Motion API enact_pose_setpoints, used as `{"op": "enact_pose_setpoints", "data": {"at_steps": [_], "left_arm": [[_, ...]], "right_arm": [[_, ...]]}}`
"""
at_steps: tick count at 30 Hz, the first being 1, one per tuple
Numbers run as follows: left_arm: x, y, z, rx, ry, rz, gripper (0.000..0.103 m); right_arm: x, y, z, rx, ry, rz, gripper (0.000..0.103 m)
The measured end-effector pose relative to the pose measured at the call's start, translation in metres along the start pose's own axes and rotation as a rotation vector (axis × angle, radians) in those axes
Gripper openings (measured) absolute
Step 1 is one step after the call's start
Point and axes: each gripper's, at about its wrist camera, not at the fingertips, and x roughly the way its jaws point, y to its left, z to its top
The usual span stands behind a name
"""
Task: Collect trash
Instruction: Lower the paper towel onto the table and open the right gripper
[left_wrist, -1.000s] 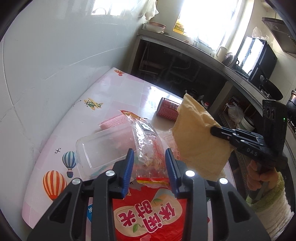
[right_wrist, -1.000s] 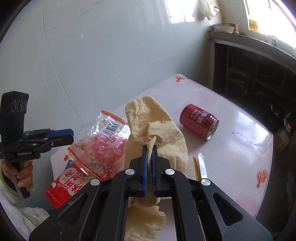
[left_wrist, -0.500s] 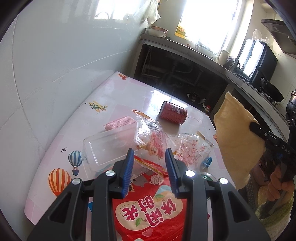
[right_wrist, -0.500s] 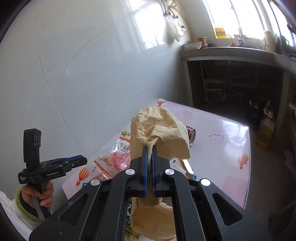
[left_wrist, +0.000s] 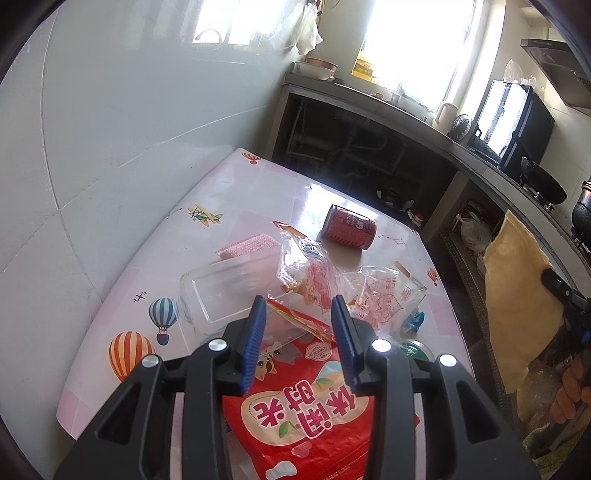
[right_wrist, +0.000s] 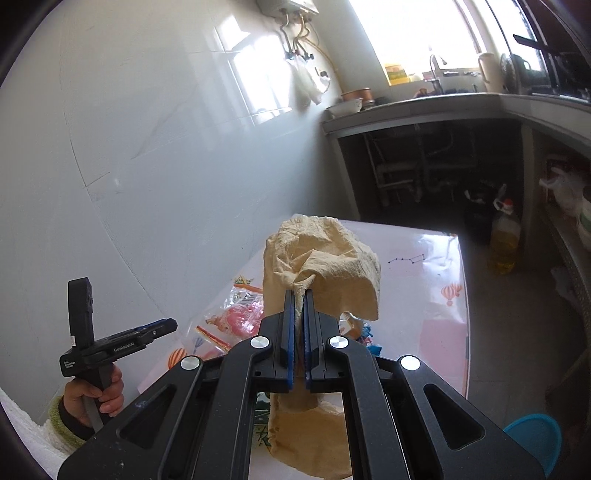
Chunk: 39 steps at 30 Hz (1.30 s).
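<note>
My right gripper (right_wrist: 299, 295) is shut on a crumpled yellow paper towel (right_wrist: 321, 254) that hangs from its jaws, held in the air past the table's right edge (left_wrist: 447, 295). The left wrist view shows the same yellow paper towel (left_wrist: 517, 302) at far right. My left gripper (left_wrist: 297, 306) stands open above a red snack bag (left_wrist: 306, 413), with nothing pressed between its pads. Ahead of it lie a clear wrapper with red print (left_wrist: 306, 269), a second clear bag (left_wrist: 384, 295), a clear plastic container (left_wrist: 221, 291) and a red can (left_wrist: 349, 230) on its side.
A pink cloth (left_wrist: 247, 245) lies behind the container and a small blue scrap (left_wrist: 413, 319) near the table's right edge. A tiled wall borders the table on the left. On the floor stand an oil bottle (right_wrist: 504, 243) and a round blue tub (right_wrist: 535, 439).
My right gripper has carried the yellow paper towel up and away from over the table to beyond its right edge. The left gripper has stayed put, still open.
</note>
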Motion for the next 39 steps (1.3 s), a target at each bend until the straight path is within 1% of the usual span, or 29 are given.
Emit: {"op": "enact_pose_setpoints", "data": {"at_steps": [2,5,9,11,12,14,18,19,21,22,24,25,26,29,30,32,33,34,37,38,39], "left_arm": [[-0.004,0.001,0.000,-0.001,-0.009,0.002,0.035],[-0.010,0.002,-0.001,-0.002,-0.020,0.008,0.036],[-0.013,0.003,-0.004,0.001,-0.017,0.016,0.036],[-0.014,0.003,-0.006,0.001,-0.015,0.015,0.036],[-0.014,0.003,-0.006,0.001,-0.014,0.015,0.036],[-0.012,0.003,-0.007,0.000,-0.006,0.012,0.036],[-0.013,-0.003,-0.008,0.003,-0.001,-0.010,0.036],[-0.015,-0.006,-0.009,0.010,-0.006,-0.022,0.036],[-0.020,-0.015,-0.011,0.037,-0.013,-0.048,0.036],[-0.022,-0.020,-0.013,0.052,-0.016,-0.063,0.036],[-0.028,-0.032,-0.019,0.088,-0.022,-0.112,0.036],[-0.030,-0.040,-0.022,0.113,-0.023,-0.142,0.036],[-0.031,-0.048,-0.027,0.142,-0.023,-0.172,0.036],[-0.033,-0.077,-0.041,0.228,-0.008,-0.266,0.036],[-0.033,-0.087,-0.046,0.254,0.000,-0.293,0.036],[-0.032,-0.106,-0.057,0.307,0.017,-0.332,0.035],[-0.030,-0.115,-0.064,0.333,0.025,-0.348,0.036],[-0.027,-0.124,-0.072,0.364,0.045,-0.362,0.036],[-0.012,-0.148,-0.096,0.451,0.116,-0.380,0.036],[-0.007,-0.154,-0.106,0.483,0.146,-0.388,0.036],[-0.001,-0.161,-0.116,0.515,0.171,-0.393,0.036]], "right_arm": [[-0.012,-0.003,-0.006,0.024,0.002,0.008,0.003],[-0.026,-0.006,-0.020,0.079,0.030,0.056,0.003],[-0.037,-0.015,-0.045,0.194,0.112,0.152,0.003],[-0.038,-0.025,-0.058,0.258,0.145,0.175,0.003],[-0.037,-0.031,-0.064,0.283,0.160,0.170,0.003],[-0.034,-0.045,-0.075,0.332,0.193,0.123,0.003],[-0.013,-0.069,-0.091,0.368,0.245,-0.040,0.003],[-0.007,-0.075,-0.094,0.383,0.249,-0.065,0.003],[0.003,-0.088,-0.102,0.410,0.256,-0.146,0.003],[0.006,-0.095,-0.104,0.449,0.251,-0.142,0.003],[0.006,-0.105,-0.103,0.545,0.209,-0.058,0.003],[0.004,-0.106,-0.099,0.564,0.182,-0.040,0.003],[0.001,-0.106,-0.095,0.572,0.149,-0.023,0.003],[-0.006,-0.103,-0.079,0.612,0.029,0.081,0.003],[-0.008,-0.100,-0.073,0.605,-0.006,0.094,0.003],[-0.008,-0.093,-0.070,0.559,-0.063,0.092,0.003],[-0.004,-0.088,-0.072,0.535,-0.054,0.083,0.003],[0.002,-0.086,-0.077,0.511,-0.016,0.061,0.003],[0.021,-0.083,-0.106,0.455,0.133,-0.039,0.003],[0.025,-0.084,-0.116,0.455,0.175,-0.057,0.003],[0.027,-0.086,-0.125,0.472,0.207,-0.057,0.003]]}}
